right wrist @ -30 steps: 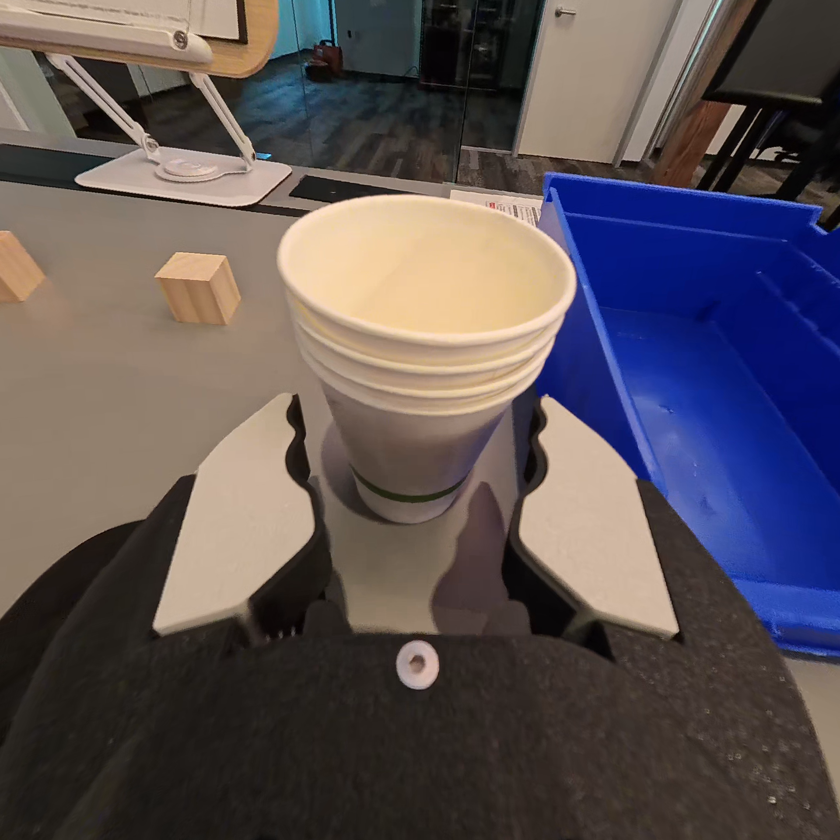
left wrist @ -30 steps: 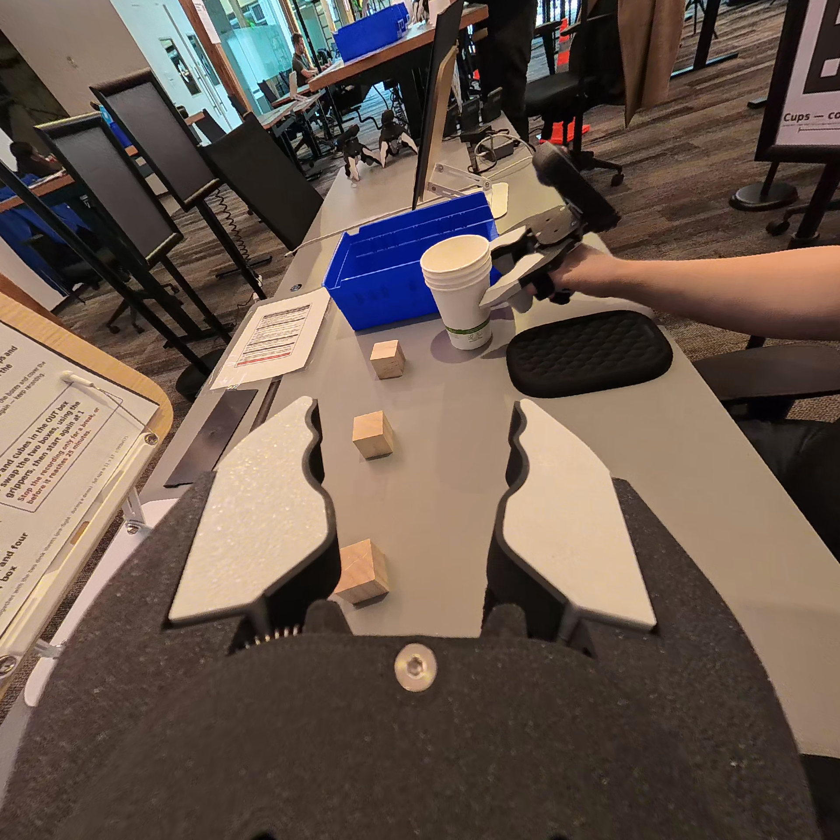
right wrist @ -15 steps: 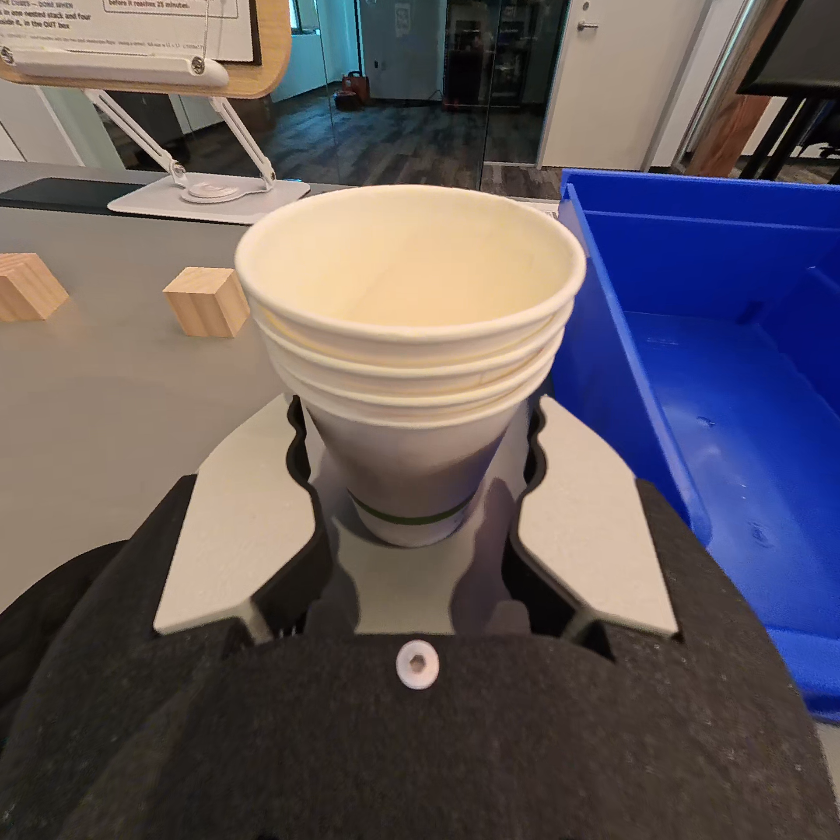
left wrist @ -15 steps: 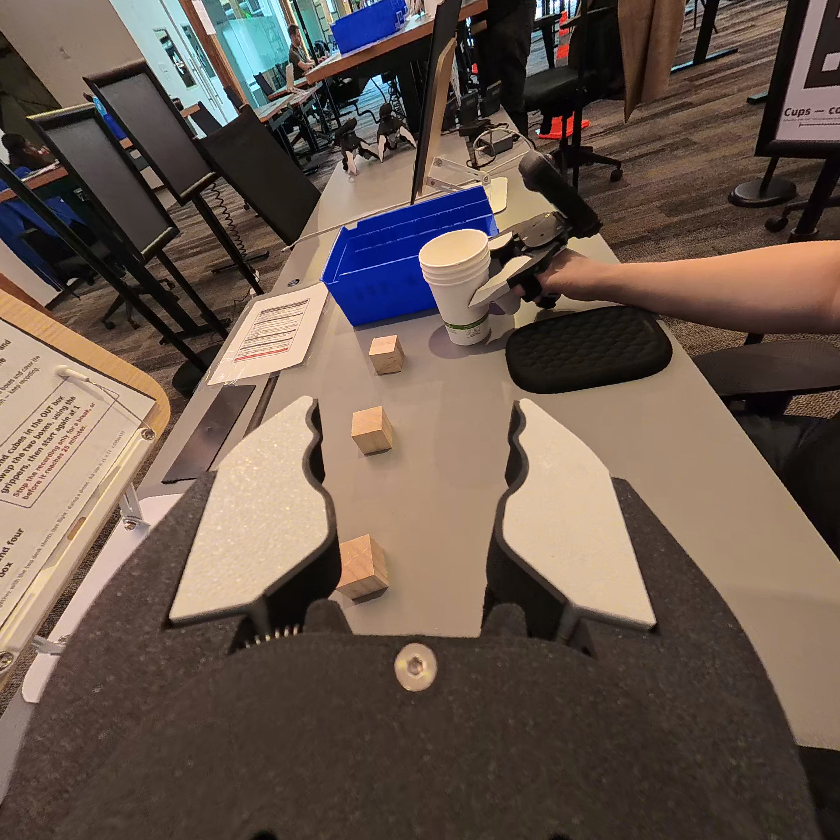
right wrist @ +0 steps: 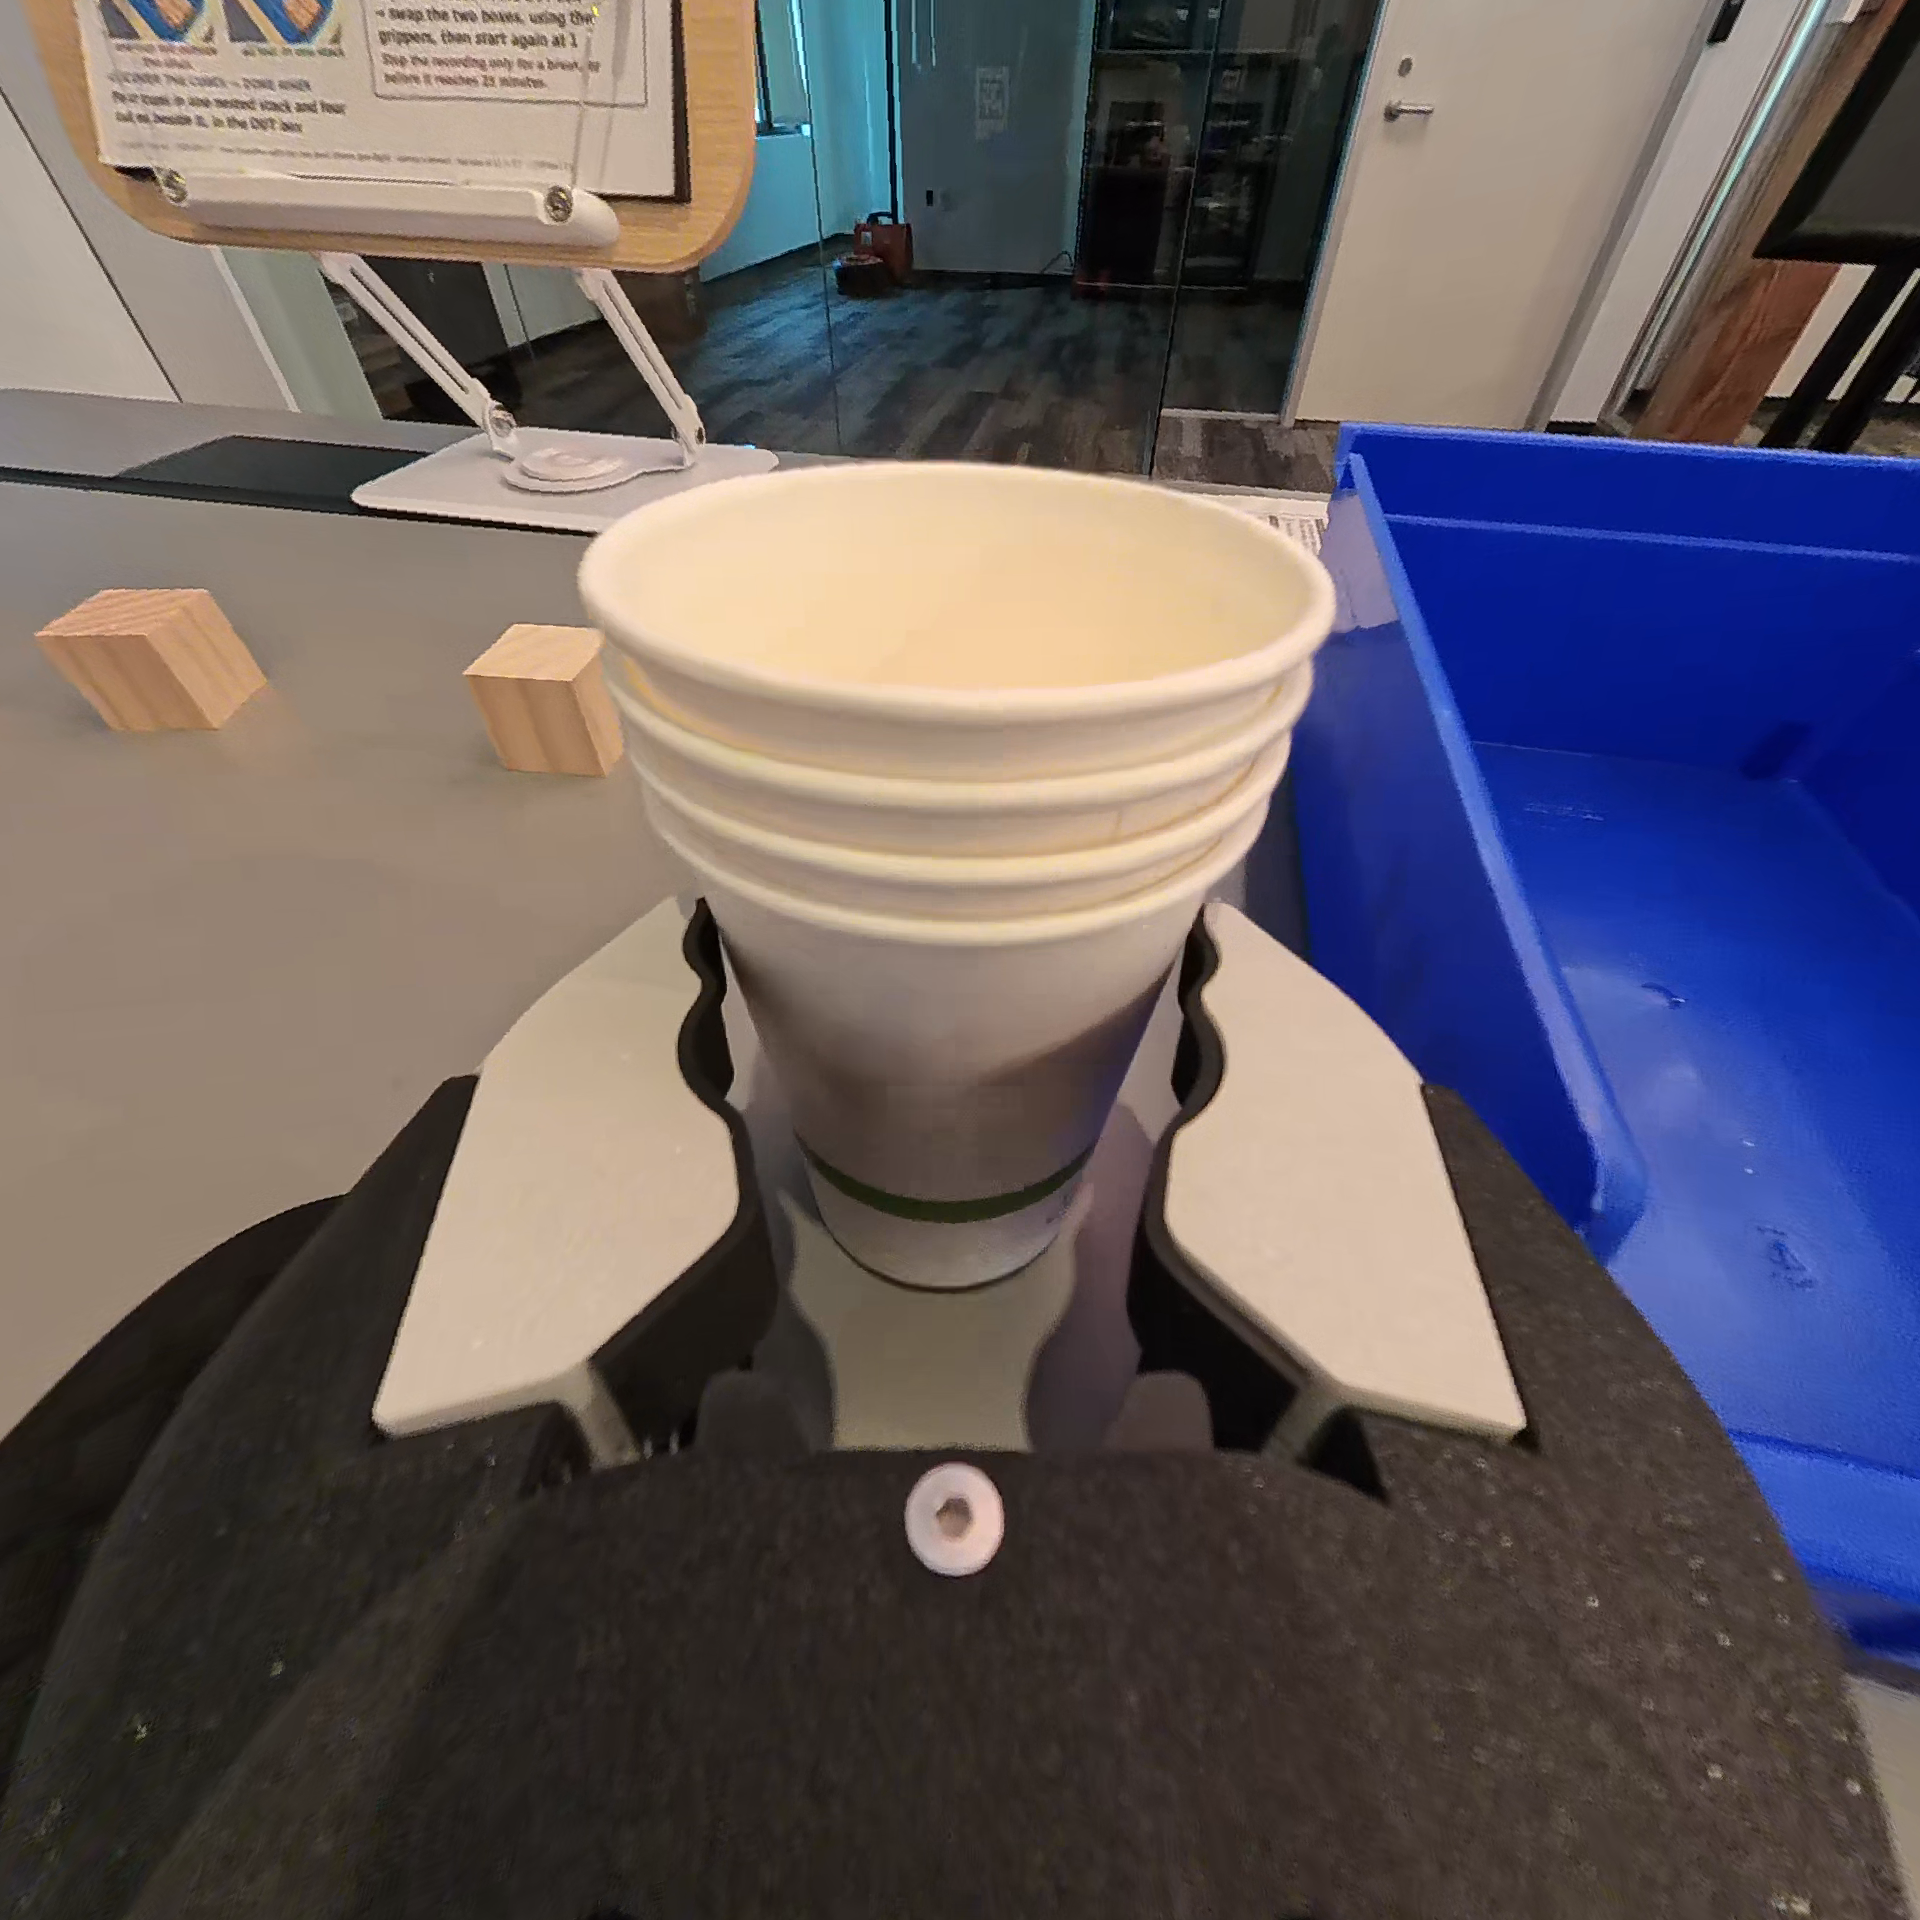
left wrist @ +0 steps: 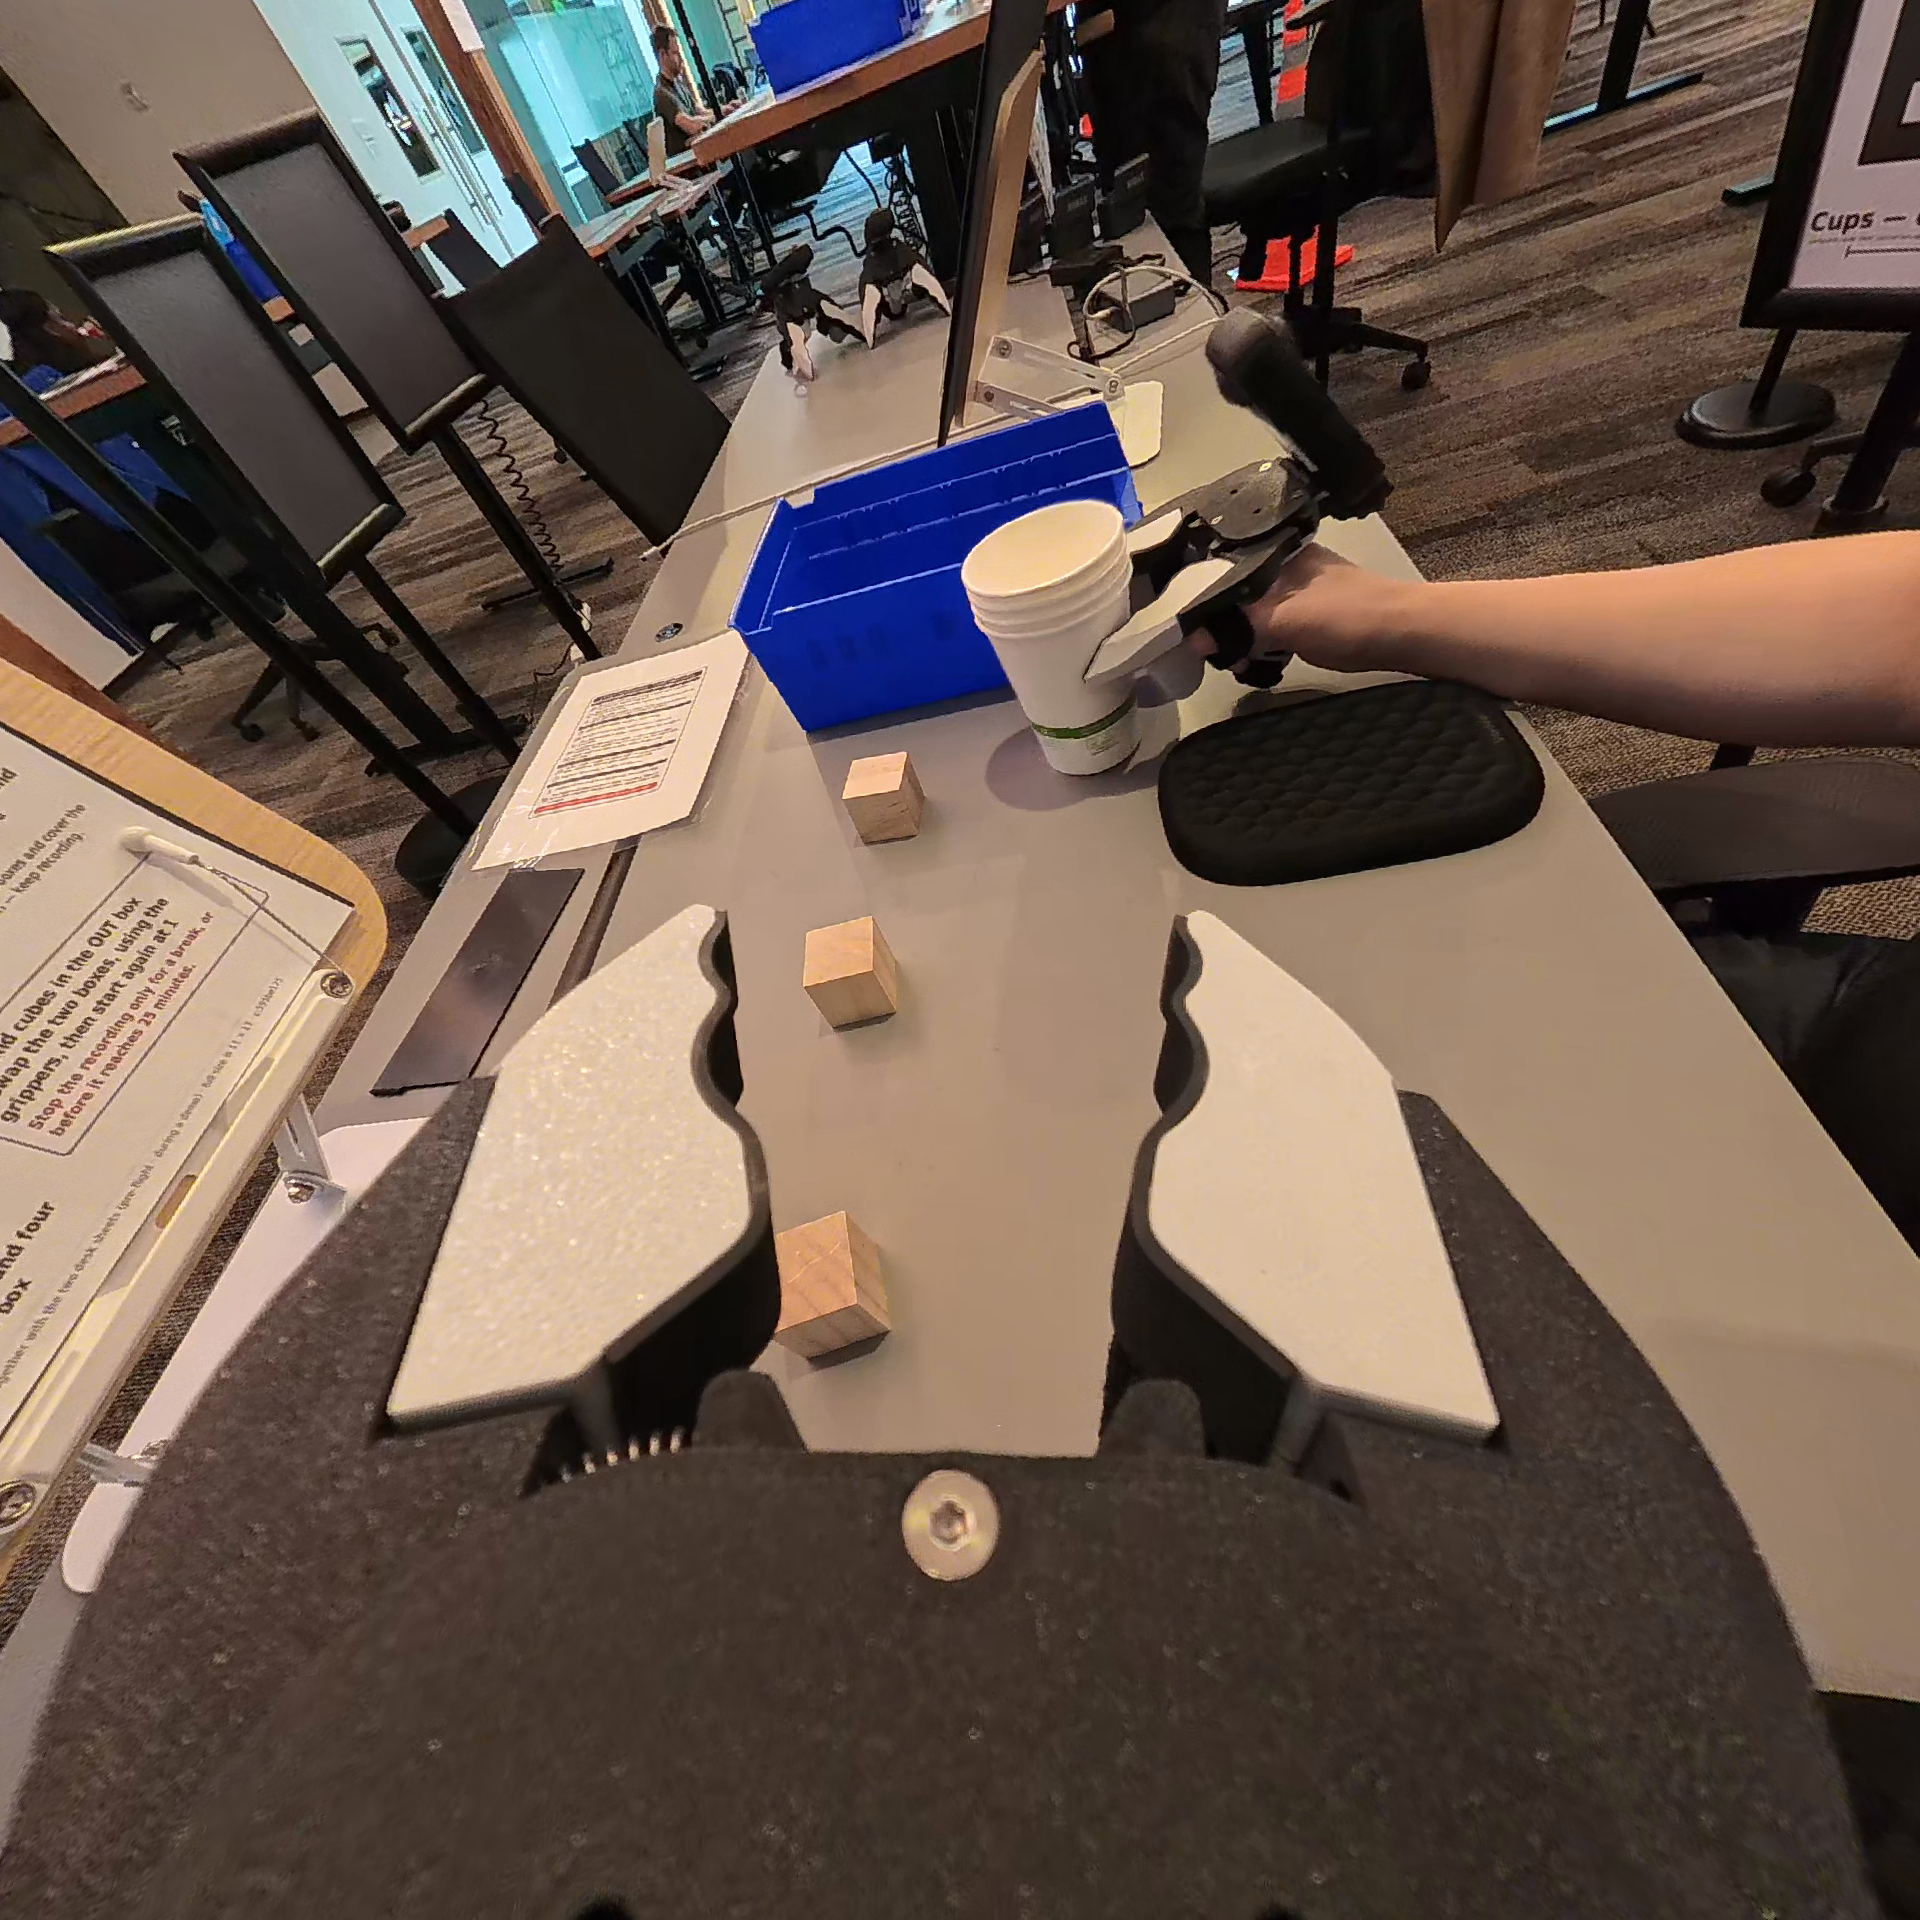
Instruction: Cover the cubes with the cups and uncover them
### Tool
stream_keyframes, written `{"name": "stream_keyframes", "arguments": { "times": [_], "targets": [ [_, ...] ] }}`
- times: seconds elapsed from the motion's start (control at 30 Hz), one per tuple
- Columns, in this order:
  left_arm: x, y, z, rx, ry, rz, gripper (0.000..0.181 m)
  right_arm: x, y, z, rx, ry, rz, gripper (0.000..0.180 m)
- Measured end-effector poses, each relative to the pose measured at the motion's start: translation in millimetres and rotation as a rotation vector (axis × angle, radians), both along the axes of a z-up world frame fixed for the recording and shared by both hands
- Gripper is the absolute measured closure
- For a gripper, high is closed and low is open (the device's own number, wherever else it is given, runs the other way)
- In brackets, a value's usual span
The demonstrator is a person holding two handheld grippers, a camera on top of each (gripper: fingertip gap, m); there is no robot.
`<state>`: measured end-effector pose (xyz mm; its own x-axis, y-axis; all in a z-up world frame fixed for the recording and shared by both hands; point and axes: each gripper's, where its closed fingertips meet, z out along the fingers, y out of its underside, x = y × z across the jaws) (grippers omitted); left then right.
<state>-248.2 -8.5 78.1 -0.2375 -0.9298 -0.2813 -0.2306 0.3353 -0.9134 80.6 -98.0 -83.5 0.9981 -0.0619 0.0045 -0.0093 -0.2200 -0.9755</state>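
Jaws first. Right gripper (right wrist: 951, 1049): we read its jaws as spread wide, one on each side of the lower wall of the cup stack (right wrist: 951, 831). A thin gap shows on both sides in the right wrist view, so nothing is gripped yet. Left gripper (left wrist: 951, 1132): jaws equally wide apart, holding nothing, hanging over the near end of the surface (left wrist: 1299, 1039).

Stack: four nested white paper cups by the rims we count, mouth up, green band near the base, standing on the grey surface. It sits just left of the black padded mat (left wrist: 1351, 779) and just in front of the empty blue bin (left wrist: 914, 582).

Cubes: three wooden ones show in the left wrist view, in a row running away from us. Near cube (left wrist: 831, 1288) lies just beside the left gripper's left finger, middle cube (left wrist: 850, 972) beyond the fingertips, far cube (left wrist: 883, 796) close to the stack. All are uncovered. We judge the task to be at its start.

Handling, our judgement:
- Paper cups are light, thin-walled and easily crushed, so the squeeze should be gentle.
- The lower wall is stiffened by the nested layers, which makes it the better place to hold. The rolled rims are stiff too.
- Nested cups may stick together. Separating one likely needs the second gripper.
- The cubes are rigid and should stay put.
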Motion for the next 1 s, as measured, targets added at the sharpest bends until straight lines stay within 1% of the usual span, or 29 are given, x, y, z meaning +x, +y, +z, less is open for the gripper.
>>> {"name": "stream_keyframes", "arguments": {
  "times": [0.3,0.6,0.7,0.83,0.9,0.93,1.0],
  "targets": [
    [-0.2,-1.6,-0.7,0.006,0.004,-0.006,0.103,-3.5,-12.0,6.4,0.028,0.020,0.021,0.097],
    [1.0,-3.6,-4.1,0.015,0.019,-0.012,0.103,-12.5,-28.0,42.2,0.145,0.075,0.080,0.097],
    [1.3,-3.4,-4.5,0.016,0.021,-0.010,0.103,-13.3,-31.8,67.6,0.186,0.072,0.105,0.097],
    [1.9,-2.4,-5.9,0.016,0.026,-0.005,0.103,6.0,-34.8,128.7,0.280,0.061,0.118,0.096],
    [2.2,-2.2,-6.8,0.017,0.031,-0.003,0.103,30.1,-30.8,154.9,0.305,0.054,0.102,0.097],
    [2.4,-2.3,-7.2,0.019,0.034,-0.002,0.103,46.8,-26.2,161.9,0.297,0.051,0.078,0.097],
    [3.0,-2.4,-8.4,0.024,0.041,0.002,0.103,83.3,-13.5,163.0,0.254,0.042,0.018,0.097]
  ]
}}
